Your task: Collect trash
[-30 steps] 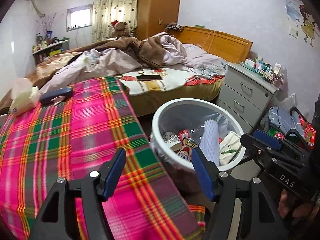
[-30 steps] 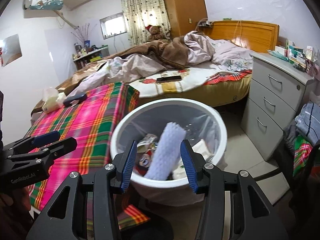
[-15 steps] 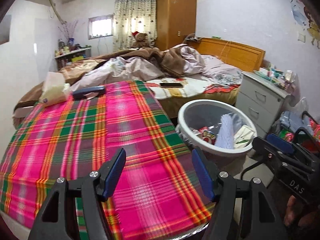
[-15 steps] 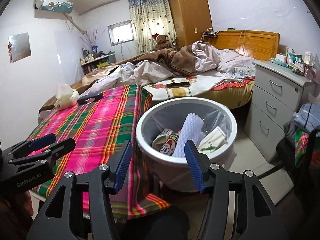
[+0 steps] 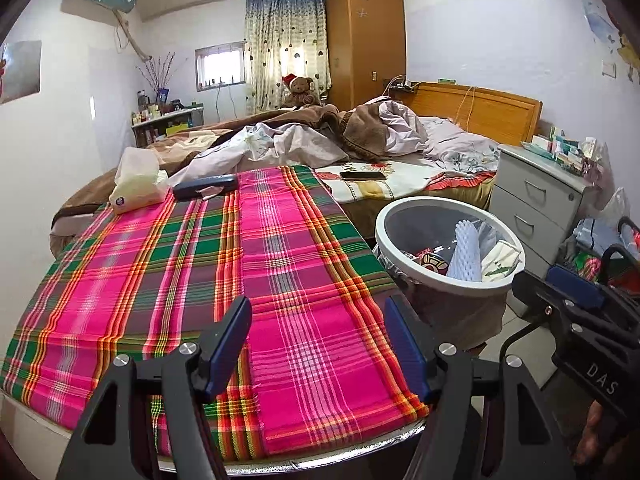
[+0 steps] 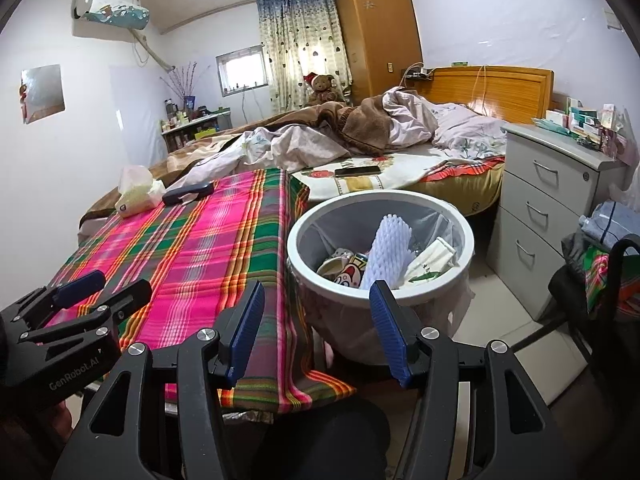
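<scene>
Judging by the trash bin [image 6: 378,216], the collecting looks nearly done: it stands on the floor just beside the tabletop's right edge, near the front corner, and already holds a white foam net sleeve [image 6: 386,250], a folded white paper piece [image 6: 430,260] and some printed wrappers [image 6: 346,272]. Both tools are empty, the left gripper [image 5: 320,344] with its jaws spread wide above the front edge of the plaid tablecloth [image 5: 200,264], the right gripper [image 6: 316,328] likewise spread apart and hanging in front of the bin's near rim. No loose trash shows on the cloth between them. What remains sits at the tabletop's far left corner: a tissue pack [image 5: 138,188] and, just beside it, a dark blue case [image 5: 206,186] with a scrap of white paper tucked at its near side; only that scrap looks like possible trash, and I cannot tell for sure. Beyond the table's far edge lies an unmade bed [image 5: 320,140] with a phone [image 5: 362,175] on it, and a grey drawer unit [image 6: 552,208] stands to the bin's right. Nothing blocks the reach across the cloth.
</scene>
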The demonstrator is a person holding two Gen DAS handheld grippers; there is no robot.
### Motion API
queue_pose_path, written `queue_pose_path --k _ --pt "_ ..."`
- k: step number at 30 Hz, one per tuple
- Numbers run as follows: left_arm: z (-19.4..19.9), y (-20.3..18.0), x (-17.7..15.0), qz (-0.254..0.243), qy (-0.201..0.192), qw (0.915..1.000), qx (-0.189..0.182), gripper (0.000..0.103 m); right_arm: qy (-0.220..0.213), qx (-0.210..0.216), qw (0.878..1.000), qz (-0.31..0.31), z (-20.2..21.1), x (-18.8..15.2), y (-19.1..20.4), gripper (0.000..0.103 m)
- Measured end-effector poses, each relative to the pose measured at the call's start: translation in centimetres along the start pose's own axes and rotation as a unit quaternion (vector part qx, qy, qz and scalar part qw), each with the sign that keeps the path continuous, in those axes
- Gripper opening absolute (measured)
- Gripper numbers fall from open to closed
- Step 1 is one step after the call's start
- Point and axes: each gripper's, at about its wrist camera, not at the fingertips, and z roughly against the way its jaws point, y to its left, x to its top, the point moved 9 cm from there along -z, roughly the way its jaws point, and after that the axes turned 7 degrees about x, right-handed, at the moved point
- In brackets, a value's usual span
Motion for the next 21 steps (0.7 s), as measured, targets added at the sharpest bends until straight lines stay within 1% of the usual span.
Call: queue_pose_path --k 21 --pt "0.57 -0.11 -0.18 0.000 0.002 1.0000 -0.004 0.070 -0.005 -0.005 1.000 -0.002 0.49 -0.18 0.49 0.056"
